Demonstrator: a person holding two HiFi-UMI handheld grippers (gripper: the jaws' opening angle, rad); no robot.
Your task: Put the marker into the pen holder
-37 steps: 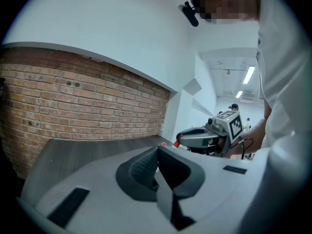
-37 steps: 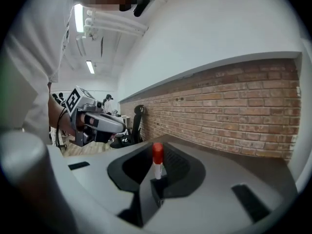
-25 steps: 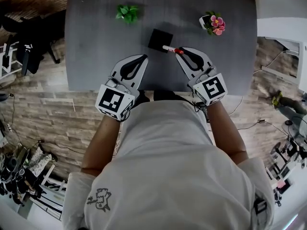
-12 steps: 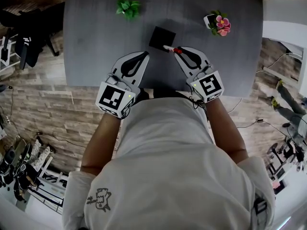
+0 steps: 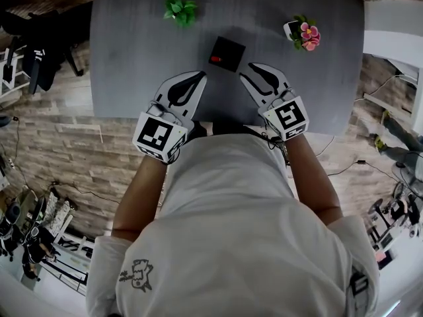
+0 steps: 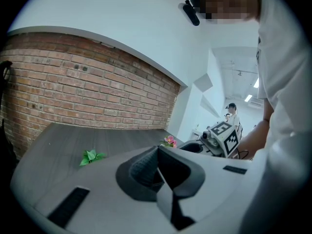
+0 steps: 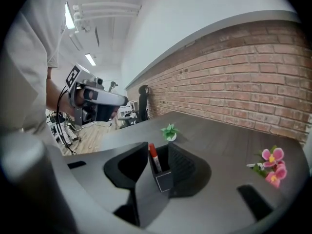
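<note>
Opening empty, right gripper (image 5: 248, 71) seems clear of pen holder (image 5: 230, 50) rim.

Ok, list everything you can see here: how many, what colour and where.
Table: one, dark grey, top of the head view.
Pen holder: one, black, mid-table.
Marker: one, red cap, standing in the pen holder.
Leafy plant: one, green, far left of the table.
Flower pot: one, pink blooms in a white pot, far right of the table.
Brick wall: one, red-brown, behind the table.
Shirt: one, white, on the person.
Left gripper: one, white and black, jaws together, empty.
Right gripper: one, white and black, jaws opening, gripping nothing, pen holder just ahead of its tips.
</note>
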